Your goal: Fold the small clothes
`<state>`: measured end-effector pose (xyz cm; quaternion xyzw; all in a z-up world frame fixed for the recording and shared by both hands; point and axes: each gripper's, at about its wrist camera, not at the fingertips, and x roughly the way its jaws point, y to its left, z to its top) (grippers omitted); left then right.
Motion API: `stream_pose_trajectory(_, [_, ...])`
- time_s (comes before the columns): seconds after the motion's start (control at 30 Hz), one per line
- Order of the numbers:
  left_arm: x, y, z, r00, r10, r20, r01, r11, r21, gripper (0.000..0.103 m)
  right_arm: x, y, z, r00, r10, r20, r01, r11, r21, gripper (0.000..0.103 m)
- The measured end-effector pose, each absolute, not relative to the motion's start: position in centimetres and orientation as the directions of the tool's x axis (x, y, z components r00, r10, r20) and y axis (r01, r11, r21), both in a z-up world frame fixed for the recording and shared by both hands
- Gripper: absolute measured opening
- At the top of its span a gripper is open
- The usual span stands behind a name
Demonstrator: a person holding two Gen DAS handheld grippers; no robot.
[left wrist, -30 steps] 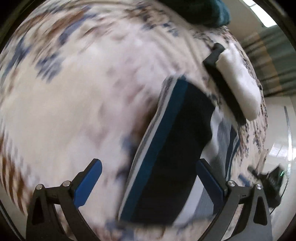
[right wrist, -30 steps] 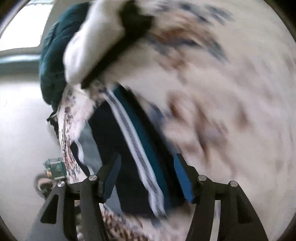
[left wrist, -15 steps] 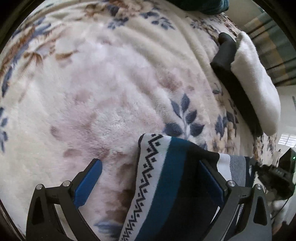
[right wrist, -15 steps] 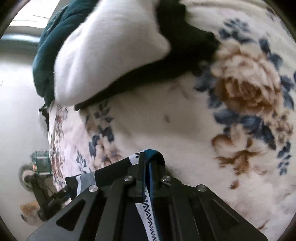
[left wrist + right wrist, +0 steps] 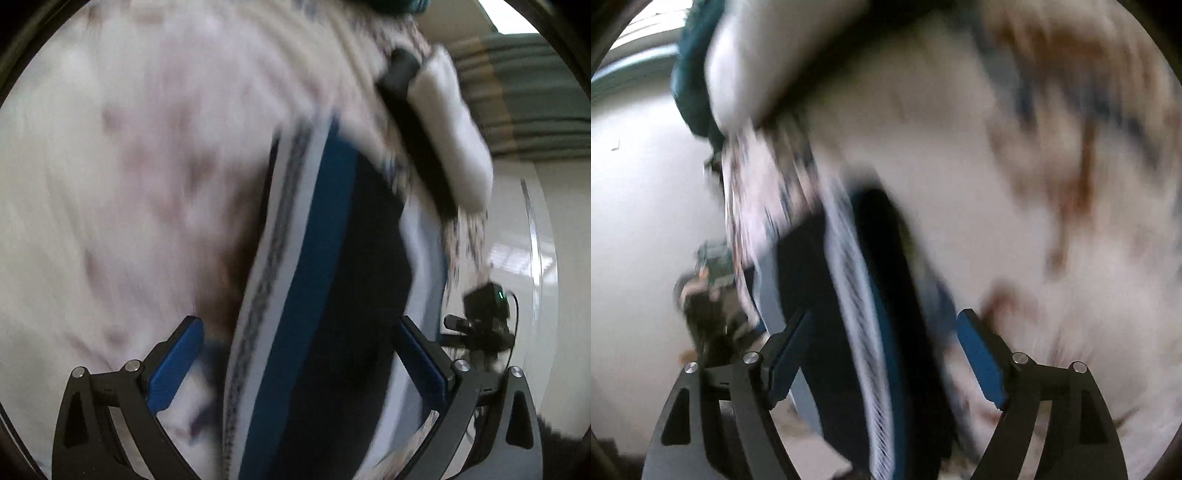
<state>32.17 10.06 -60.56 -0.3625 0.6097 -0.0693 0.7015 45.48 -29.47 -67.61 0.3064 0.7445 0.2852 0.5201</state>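
A folded dark navy garment with a blue band and a white patterned stripe lies on a floral fleece blanket. My left gripper is open, its blue pads wide apart on either side of the garment. In the right wrist view the same garment runs between the spread blue pads of my right gripper, which is open. Both views are blurred by motion, so I cannot tell whether the pads touch the cloth.
A black and white folded item lies on the blanket beyond the garment, also in the right wrist view. A teal cloth sits behind it. The blanket's edge drops to a pale floor with a small dark device.
My right gripper was shut on the garment's edge half a second ago and is now open. Both views have swung back, and the garment now stretches further ahead between the pads.
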Motion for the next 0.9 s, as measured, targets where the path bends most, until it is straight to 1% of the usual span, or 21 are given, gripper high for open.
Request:
stream_pose_trajectory(0.07, [31.4,9.3,-61.1,0.253,-0.547,-0.798,-0.318,0.732,-0.602,0.103,43.3,-28.2,-69.5,-0.344,0.791,-0.506,0.189,0.586,0.788,0.082])
stream_pose_trajectory(0.17, [32.0,8.8,-61.1,0.27,-0.565,-0.779,-0.297,0.721,-0.626,0.103,42.0,-26.0,-70.3,-0.341,0.848,-0.405,0.214,0.49,0.845,0.087])
stream_pose_trajectory(0.23, [32.9,8.6,-60.8,0.29,-0.587,-0.756,-0.284,0.701,-0.654,0.103,41.9,-24.1,-70.6,-0.351,0.865,-0.358,0.211,0.446,0.87,0.089])
stream_pose_trajectory(0.27, [33.2,8.3,-60.5,0.301,-0.597,-0.743,-0.267,0.696,-0.667,0.099,42.0,-22.8,-70.7,-0.364,0.864,-0.348,0.196,0.437,0.878,0.089])
stream_pose_trajectory(0.3, [33.7,8.0,-60.0,0.299,-0.604,-0.738,-0.248,0.698,-0.672,0.063,42.0,-22.0,-70.7,-0.374,0.86,-0.348,0.182,0.436,0.881,0.086])
stream_pose_trajectory(0.33, [34.0,7.8,-59.6,0.292,-0.615,-0.733,-0.237,0.695,-0.678,0.04,42.2,-21.2,-70.6,-0.374,0.855,-0.36,0.168,0.444,0.88,0.072])
stream_pose_trajectory(0.37, [34.4,7.7,-59.2,0.282,-0.627,-0.726,-0.235,0.689,-0.686,0.027,42.3,-21.0,-70.4,-0.371,0.851,-0.372,0.16,0.453,0.877,0.058])
stream_pose_trajectory(0.4, [34.7,7.7,-58.6,0.281,-0.63,-0.724,-0.232,0.688,-0.688,0.026,42.4,-20.8,-70.1,-0.36,0.848,-0.39,0.151,0.465,0.872,0.04])
stream_pose_trajectory(0.5, [35.5,8.0,-56.4,0.283,-0.645,-0.71,-0.219,0.677,-0.702,0.025,42.7,-20.9,-67.5,-0.321,0.842,-0.433,0.088,0.482,0.872,0.035])
stream_pose_trajectory(0.63, [37.5,8.0,-52.2,0.288,-0.657,-0.697,-0.176,0.679,-0.713,0.024,43.5,-21.2,-62.7,-0.254,0.861,-0.441,0.055,0.468,0.882,0.033])
stream_pose_trajectory(0.73, [40.7,7.2,-48.3,0.296,-0.665,-0.686,-0.122,0.686,-0.717,0.024,44.9,-21.9,-58.4,-0.191,0.87,-0.455,0.019,0.467,0.884,0.033])
stream_pose_trajectory(0.9, [49.9,5.4,-43.0,0.311,-0.68,-0.664,-0.029,0.691,-0.722,0.025,50.5,-23.6,-51.6,-0.074,0.876,-0.476,-0.025,0.476,0.879,0.033])
